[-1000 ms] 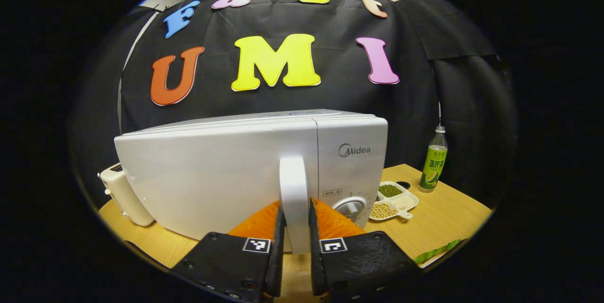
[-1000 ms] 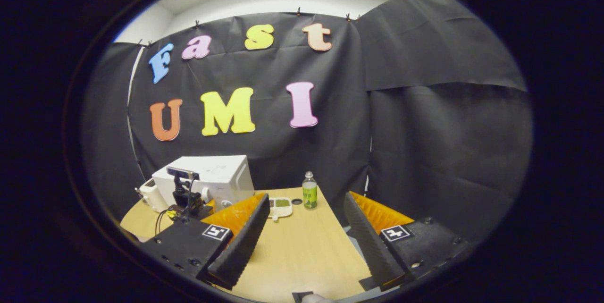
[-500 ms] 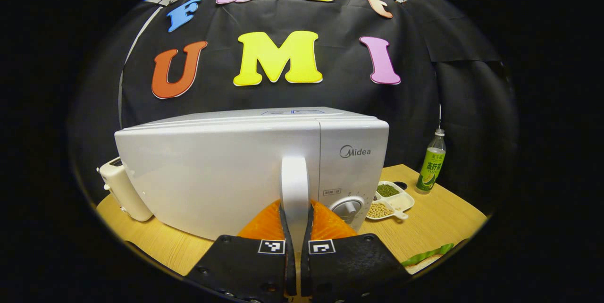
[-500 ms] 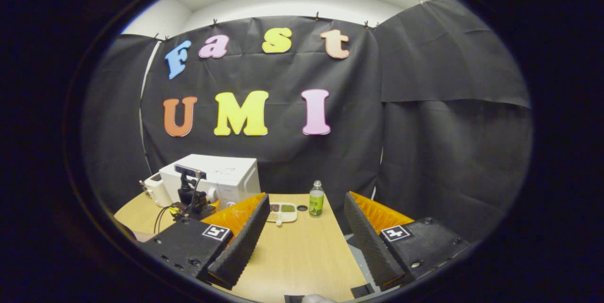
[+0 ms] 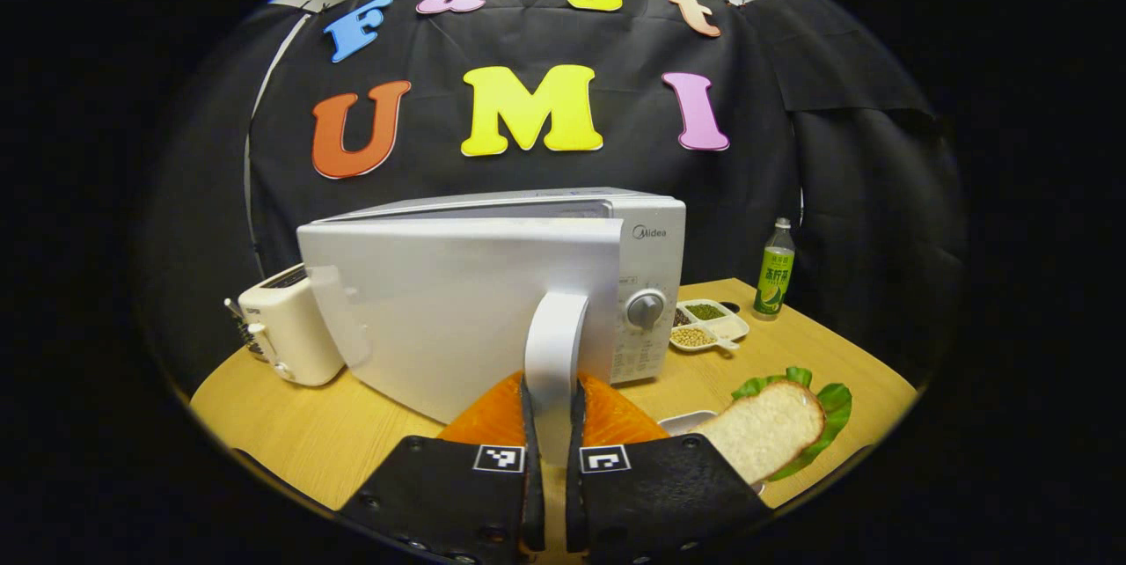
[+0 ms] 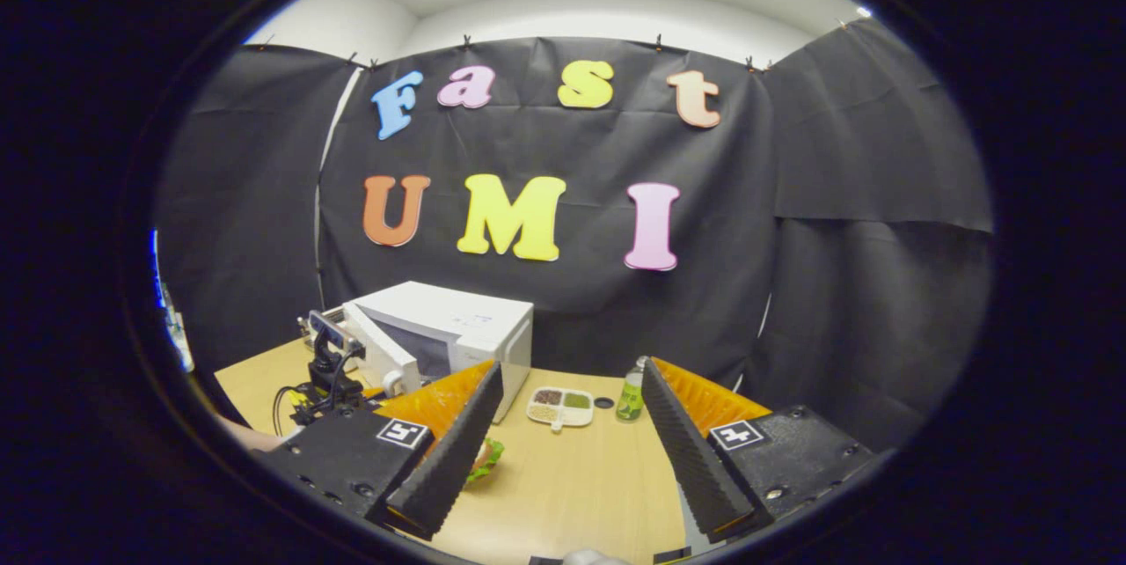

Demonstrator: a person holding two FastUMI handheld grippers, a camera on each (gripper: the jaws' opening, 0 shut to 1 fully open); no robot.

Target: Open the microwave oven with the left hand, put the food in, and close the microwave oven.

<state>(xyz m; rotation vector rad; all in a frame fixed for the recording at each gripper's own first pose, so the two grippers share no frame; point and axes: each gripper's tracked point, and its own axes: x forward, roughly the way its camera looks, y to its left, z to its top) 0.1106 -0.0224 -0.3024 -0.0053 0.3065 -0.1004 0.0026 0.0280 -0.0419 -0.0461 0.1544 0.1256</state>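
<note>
A: Microwave (image 5: 493, 283)?
B: White box, far left on the table (image 5: 818, 354). Door (image 5: 440, 301) swung part open, right edge off the body. Knob (image 5: 645, 308) on the control panel on the right.

A: Left gripper (image 5: 552, 437)?
B: Nearly closed, both fingers pinching the door's white upright handle (image 5: 554, 345) low down.

A: Food?
B: Bread slice (image 5: 764, 429) on a lettuce leaf (image 5: 831, 407), near right in the left gripper view, well apart from the microwave. White dish edge (image 5: 682, 420) just left of it.

A: Right gripper (image 6: 567, 442)?
B: Wide open, holding nothing, hovering over the near table.

A: What does each view add?
B: Left gripper view: toaster (image 5: 286, 332) just left of the microwave, the knob, the bread in full. Divided tray (image 5: 708, 323) of beans and a green bottle (image 5: 774, 270) to the right of the microwave.
A: And the right gripper view?
B: It shows the door (image 6: 383, 354) from the side, dark cavity behind it. Left gripper body (image 6: 330, 371) with cables at the door. Tray (image 6: 560, 405) and bottle (image 6: 630, 393) between the fingers. A bit of green leaf (image 6: 486, 459) peeks past the left finger; bread mostly hidden.
</note>
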